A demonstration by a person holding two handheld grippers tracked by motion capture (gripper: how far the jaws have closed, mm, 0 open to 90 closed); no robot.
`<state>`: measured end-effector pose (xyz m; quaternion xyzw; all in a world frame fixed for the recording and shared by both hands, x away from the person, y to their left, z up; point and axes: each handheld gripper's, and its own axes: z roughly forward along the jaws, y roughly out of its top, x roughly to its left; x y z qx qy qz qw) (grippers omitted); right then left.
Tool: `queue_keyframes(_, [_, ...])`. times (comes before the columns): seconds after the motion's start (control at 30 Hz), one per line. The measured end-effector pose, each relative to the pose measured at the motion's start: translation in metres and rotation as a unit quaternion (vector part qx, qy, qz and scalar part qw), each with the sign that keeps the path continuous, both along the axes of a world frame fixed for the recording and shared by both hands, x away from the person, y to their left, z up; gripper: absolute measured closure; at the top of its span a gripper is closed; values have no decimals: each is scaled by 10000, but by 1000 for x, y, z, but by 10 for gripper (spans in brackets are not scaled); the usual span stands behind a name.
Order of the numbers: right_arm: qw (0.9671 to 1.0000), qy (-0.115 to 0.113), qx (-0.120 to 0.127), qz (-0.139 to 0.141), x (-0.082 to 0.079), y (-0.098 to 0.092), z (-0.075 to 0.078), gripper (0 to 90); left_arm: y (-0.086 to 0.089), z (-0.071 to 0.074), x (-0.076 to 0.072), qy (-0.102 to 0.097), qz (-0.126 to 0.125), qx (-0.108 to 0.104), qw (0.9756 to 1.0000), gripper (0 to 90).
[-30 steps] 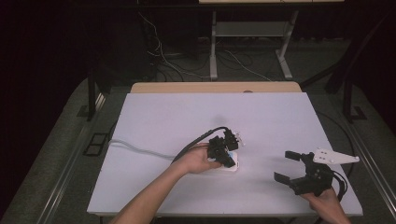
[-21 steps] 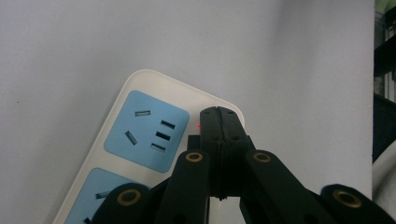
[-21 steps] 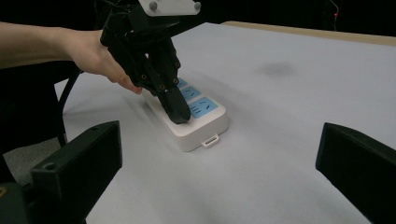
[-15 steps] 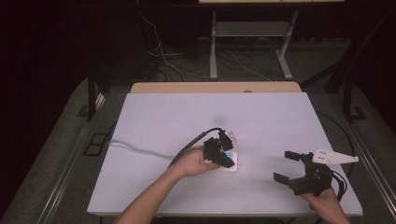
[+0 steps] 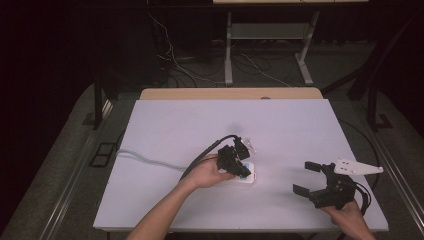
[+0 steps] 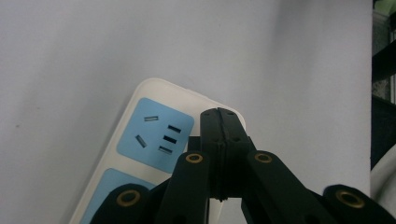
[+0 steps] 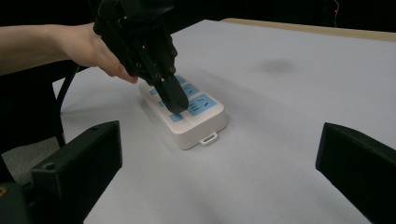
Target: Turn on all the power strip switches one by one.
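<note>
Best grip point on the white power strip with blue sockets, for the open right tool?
Probably across the short width of the white power strip with blue sockets, at its free end by the small tab, coming from above. It lies flat, long and narrow, and the shut left tool presses down farther along. The right tool stands open, apart.

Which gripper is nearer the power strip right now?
Left. The left gripper, jaws shut, has its tip on the power strip; the right gripper sits open, well off to its side.

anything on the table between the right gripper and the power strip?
Nothing: bare white table lies between the right gripper and the power strip, as the right gripper view shows.
</note>
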<state>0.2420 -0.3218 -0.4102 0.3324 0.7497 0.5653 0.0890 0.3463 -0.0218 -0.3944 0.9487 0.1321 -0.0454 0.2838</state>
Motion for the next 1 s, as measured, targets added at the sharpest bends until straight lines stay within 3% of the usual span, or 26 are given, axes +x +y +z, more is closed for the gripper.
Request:
queue_keyframes(0.37, [10000, 16, -19, 5, 0, 1, 0, 5, 15, 21, 4, -161, 272, -226, 9992, 892])
queue_keyframes(0.43, [10000, 15, -24, 9, 0, 1, 0, 4, 19, 25, 5, -185, 360, -262, 9988, 798])
queue_keyframes(0.5, [10000, 13, -24, 9, 0, 1, 0, 5, 23, 29, 6, -210, 454, -296, 9983, 770])
queue_keyframes(0.53, [10000, 9, -26, 14, 0, 1, 0, 4, 26, 31, 7, -221, 487, -320, 9981, 670])
queue_keyframes(0.57, [10000, 9, -26, 14, 0, 1, 0, 4, 28, 33, 7, -172, 529, -347, 9978, 670])
queue_keyframes(0.63, [10000, 13, -27, 19, 0, 2, 0, 4, 33, 37, 7, -153, 555, -349, 9977, 545])
queue_keyframes(0.67, [10000, 13, -27, 19, 0, 2, 0, 4, 35, 38, 7, -207, 597, -349, 9974, 545])
queue_keyframes(0.7, [10000, 18, -26, 20, 0, 2, 0, 5, 37, 40, 7, -209, 627, -345, 9972, 436])
queue_keyframes(0.73, [10000, 18, -26, 20, 0, 2, 0, 5, 40, 41, 7, -194, 666, -354, 9970, 436])
queue_keyframes(0.77, [10000, 12, -28, 22, 0, 2, 0, 4, 42, 42, 7, -177, 727, -395, 9964, 323])
queue_keyframes(0.8, [10000, 12, -28, 22, 0, 2, 0, 4, 45, 44, 7, -146, 759, -424, 9961, 323])
queue_keyframes(1.0, [10000, 15, -13, 13, 0, 2, 0, 5, 61, 50, 3, -157, 878, -600, 9942, 92])
